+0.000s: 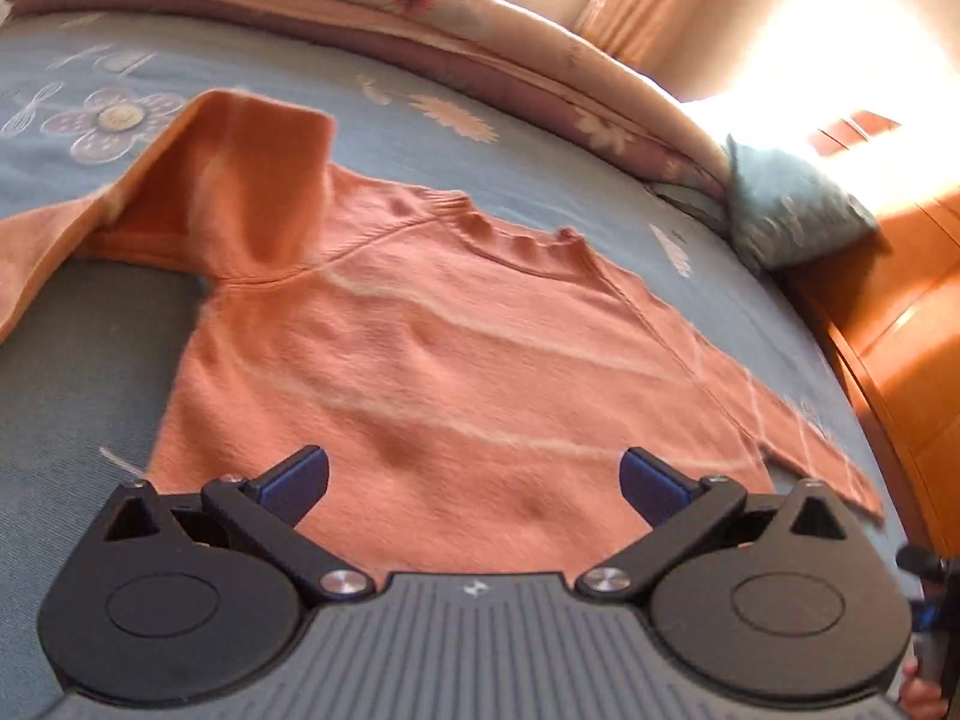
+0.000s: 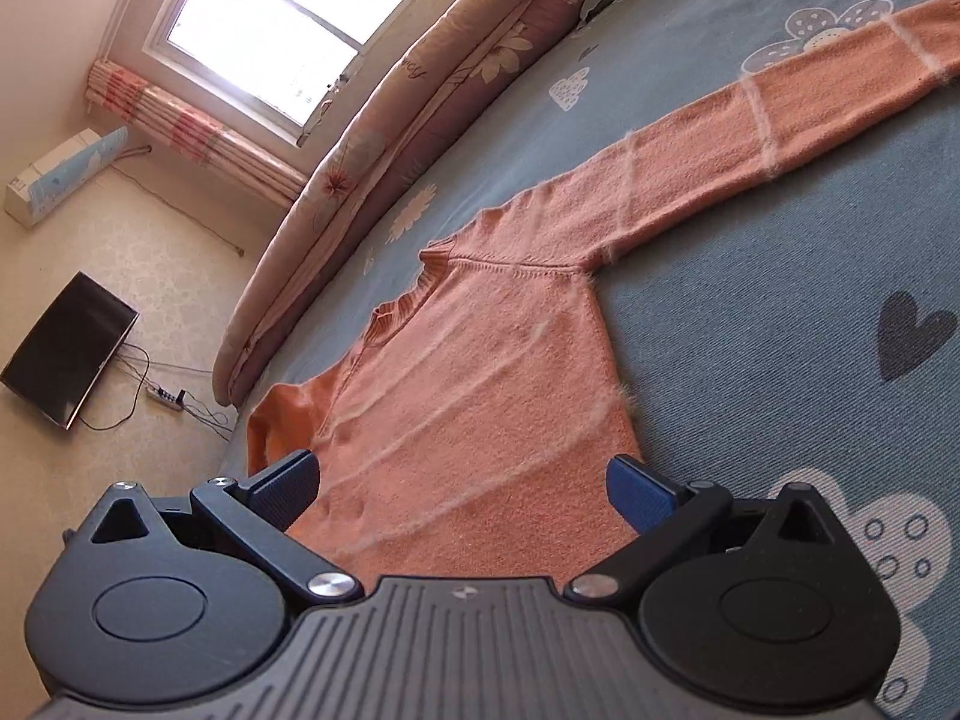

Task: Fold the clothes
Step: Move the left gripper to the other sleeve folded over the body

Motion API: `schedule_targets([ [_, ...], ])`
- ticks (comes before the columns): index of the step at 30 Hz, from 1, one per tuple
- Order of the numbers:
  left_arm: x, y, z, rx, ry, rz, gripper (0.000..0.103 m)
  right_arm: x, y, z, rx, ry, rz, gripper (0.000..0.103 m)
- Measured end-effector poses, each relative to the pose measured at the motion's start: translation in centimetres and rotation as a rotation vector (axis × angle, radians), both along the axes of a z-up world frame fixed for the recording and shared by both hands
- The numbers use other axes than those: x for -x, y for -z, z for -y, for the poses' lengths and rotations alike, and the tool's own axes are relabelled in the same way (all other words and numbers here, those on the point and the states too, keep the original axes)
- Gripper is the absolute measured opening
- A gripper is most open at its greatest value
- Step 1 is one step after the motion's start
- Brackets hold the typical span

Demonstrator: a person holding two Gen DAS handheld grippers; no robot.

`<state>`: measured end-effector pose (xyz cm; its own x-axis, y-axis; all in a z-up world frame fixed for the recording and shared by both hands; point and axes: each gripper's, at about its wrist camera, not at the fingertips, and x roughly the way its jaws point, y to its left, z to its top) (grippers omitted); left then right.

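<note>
- Hovering over the lower body of the sweater (image 1: 420,360), the left gripper (image 1: 474,483) has its blue-padded fingers (image 1: 297,483) spread wide, with nothing between them.
- Right gripper (image 2: 462,492): fingers (image 2: 639,495) likewise spread apart and empty, poised above the hem region of the same garment; contact with the knit cannot be told from either view.
- Sweater: orange knit with thin pale stripes, lying front-up and mostly flat on the bed sheet (image 1: 540,180).
- One sleeve (image 1: 258,180) is doubled over near its shoulder, its cuff end running off toward the left edge of the left wrist view.
- Other sleeve (image 2: 750,132) lies straight out across the sheet, unfolded.
- Ribbed collar (image 2: 414,294) points toward the far side of the bed.
- Sheet: blue-grey, printed with flowers and hearts.
- Rolled floral quilt (image 2: 372,180) lies along the far edge of the bed; a small blue-green pillow (image 1: 792,210) sits at its end.
- Beyond the bed: sunlit window (image 2: 288,24), striped curtain (image 2: 198,132), dark flat screen (image 2: 66,348) leaning on the floor beside a power strip (image 2: 165,397).
- Orange wooden furniture (image 1: 912,324) stands by the bed's right side.
</note>
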<state>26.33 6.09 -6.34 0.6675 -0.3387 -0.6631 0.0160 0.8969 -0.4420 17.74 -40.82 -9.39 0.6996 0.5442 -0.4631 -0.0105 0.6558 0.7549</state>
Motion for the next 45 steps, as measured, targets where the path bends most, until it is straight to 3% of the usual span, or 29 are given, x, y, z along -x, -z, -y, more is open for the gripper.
schedule_targets([
  [3, -1.6, 2.2, -2.2, 0.055, -0.07, -0.05, 0.102, -0.8, 0.0, -1.6, 0.018, -0.037, -0.011, 0.103],
  [6, -1.4, 3.8, -3.9, 0.022, -0.158, -0.048, 0.102, -1.2, -0.1, -3.0, 0.033, -0.068, -0.012, 0.103],
  [11, 0.1, 3.2, -4.8, 0.074, -0.186, -0.018, 0.102, -1.4, -0.2, -4.3, 0.071, -0.107, -0.017, 0.103],
  [14, -0.5, 1.9, -3.9, 0.089, -0.153, 0.015, 0.102, -1.1, -0.5, -4.1, 0.086, -0.092, -0.003, 0.103],
  [17, -2.0, 1.3, -2.9, 0.057, -0.127, 0.034, 0.102, -1.1, -0.3, -3.7, 0.061, -0.077, -0.008, 0.103],
  [23, -5.2, 3.4, -3.1, 0.042, -0.165, -0.024, 0.102, -1.4, 0.3, -3.5, 0.074, -0.07, -0.034, 0.103],
  [25, -5.3, 4.0, -3.4, -0.024, -0.179, -0.021, 0.102, -1.6, 0.3, -3.5, 0.072, -0.072, -0.032, 0.103],
  [29, -3.8, 4.0, -4.0, -0.037, -0.139, 0.011, 0.102, -1.8, 0.3, -3.6, 0.075, -0.077, -0.039, 0.103],
  [32, -2.5, 3.1, -3.7, -0.052, -0.121, -0.023, 0.102, -1.6, 0.0, -3.5, 0.072, -0.076, -0.025, 0.103],
  [36, -0.7, 2.5, -3.1, 0.034, -0.036, -0.061, 0.102, -1.5, 0.0, -3.5, 0.068, -0.078, -0.025, 0.103],
  [40, 1.1, 3.1, -2.0, -0.035, 0.011, -0.101, 0.102, -1.6, 0.2, -3.8, 0.074, -0.084, -0.033, 0.103],
  [45, 3.7, 3.2, -2.3, -0.065, 0.003, -0.123, 0.102, -1.6, 0.3, -3.8, 0.07, -0.086, -0.037, 0.103],
])
